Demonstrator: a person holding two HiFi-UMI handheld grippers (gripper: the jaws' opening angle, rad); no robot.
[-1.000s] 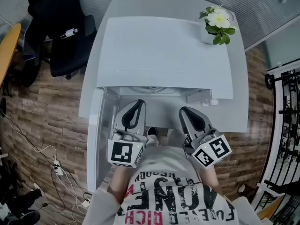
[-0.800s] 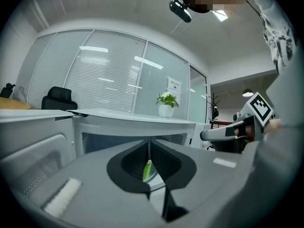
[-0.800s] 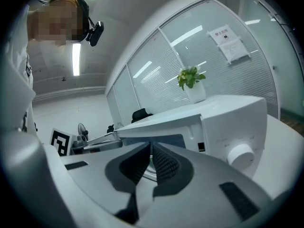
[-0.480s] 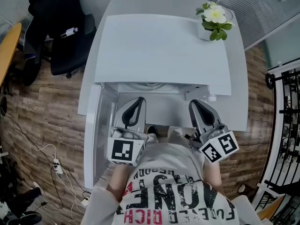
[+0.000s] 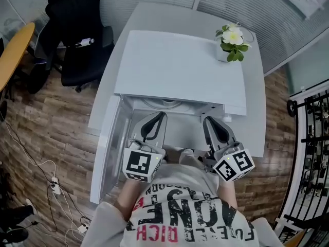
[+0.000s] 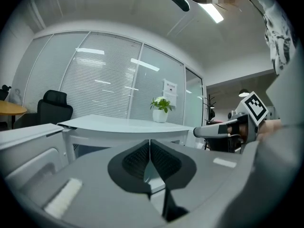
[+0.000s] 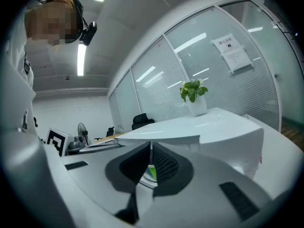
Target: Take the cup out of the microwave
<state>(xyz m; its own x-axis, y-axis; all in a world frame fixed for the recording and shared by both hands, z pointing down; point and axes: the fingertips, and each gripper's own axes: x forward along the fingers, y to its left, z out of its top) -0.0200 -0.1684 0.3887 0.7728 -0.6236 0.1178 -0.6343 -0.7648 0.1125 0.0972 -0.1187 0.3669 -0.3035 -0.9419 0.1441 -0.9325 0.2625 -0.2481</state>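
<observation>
White microwave [image 5: 180, 66] on a pale desk [image 5: 254, 122], with its door [image 5: 105, 156] swung wide open toward the left of the head view. Potted plant [image 5: 231, 37] with a white flower by the microwave's far right corner; on the top or on the desk behind, cannot tell. Black office chair [image 5: 77, 40] to the left of the desk, on a wood floor [image 5: 46, 133] with loose cables [image 5: 51, 184].

Left gripper [image 5: 160, 116] in front of the open cavity, at its left half, pointing roughly level toward it. Jaws closed, ribbed pads [image 6: 137, 158] meeting at the tips, nothing between them. Right gripper [image 5: 207, 121] before the right half of the cavity, apart from the left one. Jaws likewise drawn together, pads [image 7: 164, 165] touching at the tips, gripping nothing. Marker cubes [image 5: 140, 164] at the rear of each gripper, close against the person's printed shirt [image 5: 190, 215].

Cup not made out from the head view, the inside of the cavity mostly hidden under the microwave's top. Only a curved plate rim [image 5: 164, 103] visible at the cavity's mouth. In the right gripper view, past the closed jaws, a sliver of something round, white with green [image 7: 150, 173]. Perhaps the cup inside the microwave, but too little shown to tell.
</observation>
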